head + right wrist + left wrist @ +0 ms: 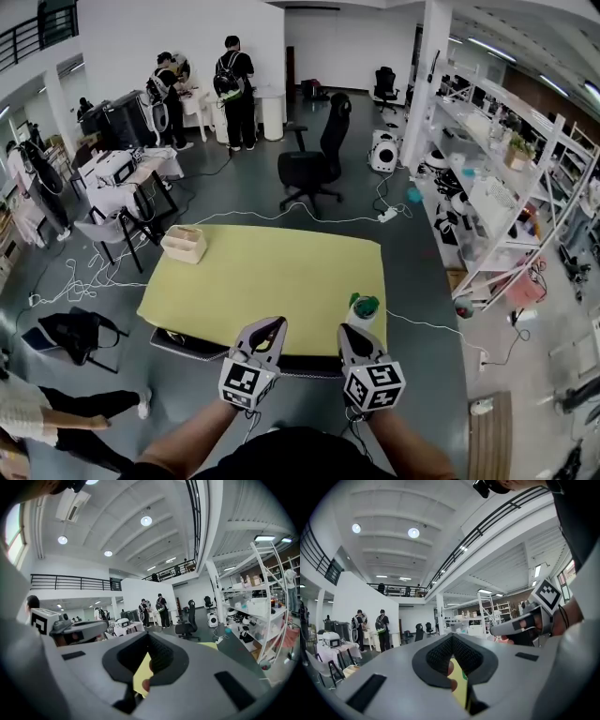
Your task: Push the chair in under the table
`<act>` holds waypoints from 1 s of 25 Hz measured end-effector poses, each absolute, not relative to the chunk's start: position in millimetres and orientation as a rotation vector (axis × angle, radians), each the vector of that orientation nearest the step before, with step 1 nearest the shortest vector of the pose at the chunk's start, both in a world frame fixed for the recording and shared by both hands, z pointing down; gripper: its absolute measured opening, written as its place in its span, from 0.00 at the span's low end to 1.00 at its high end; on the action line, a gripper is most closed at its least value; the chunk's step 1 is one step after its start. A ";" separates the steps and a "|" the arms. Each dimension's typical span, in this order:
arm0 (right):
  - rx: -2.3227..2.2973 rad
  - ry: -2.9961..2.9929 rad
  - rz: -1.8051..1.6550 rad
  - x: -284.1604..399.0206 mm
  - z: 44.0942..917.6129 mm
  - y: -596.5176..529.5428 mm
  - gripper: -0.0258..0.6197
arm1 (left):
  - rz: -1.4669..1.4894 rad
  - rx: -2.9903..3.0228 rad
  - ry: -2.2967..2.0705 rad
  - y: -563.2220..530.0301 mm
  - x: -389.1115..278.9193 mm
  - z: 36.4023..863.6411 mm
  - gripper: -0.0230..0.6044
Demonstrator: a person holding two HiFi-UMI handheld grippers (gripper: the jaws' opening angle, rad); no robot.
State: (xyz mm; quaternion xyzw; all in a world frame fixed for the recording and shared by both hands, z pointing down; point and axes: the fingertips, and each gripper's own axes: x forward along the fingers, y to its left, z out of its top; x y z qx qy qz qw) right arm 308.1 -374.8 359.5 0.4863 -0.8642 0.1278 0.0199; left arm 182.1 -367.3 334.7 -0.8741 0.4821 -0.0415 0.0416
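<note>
A yellow-green table (262, 272) fills the middle of the head view. At its near edge a dark strip, the top of a black chair's back (309, 364), shows tucked against the tabletop; the rest of the chair is hidden. My left gripper (274, 325) and right gripper (347, 333) hover side by side just above that strip, tips over the table's edge. Both are shut with nothing between the jaws. In the left gripper view the shut left gripper (453, 641) shows a sliver of table (459, 686). The right gripper view shows the same for the right gripper (149, 637).
A white cup with a green top (364, 309) stands at the table's near right corner, a beige box (184, 244) at its far left. A black office chair (314, 159) stands beyond. Shelving (506, 187) lines the right; cables and a black bag (75, 333) lie left.
</note>
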 end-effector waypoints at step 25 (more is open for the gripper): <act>1.456 -2.651 0.350 309.6 380.8 -365.0 0.06 | -0.172 -2.653 1.694 -345.3 141.8 378.5 0.05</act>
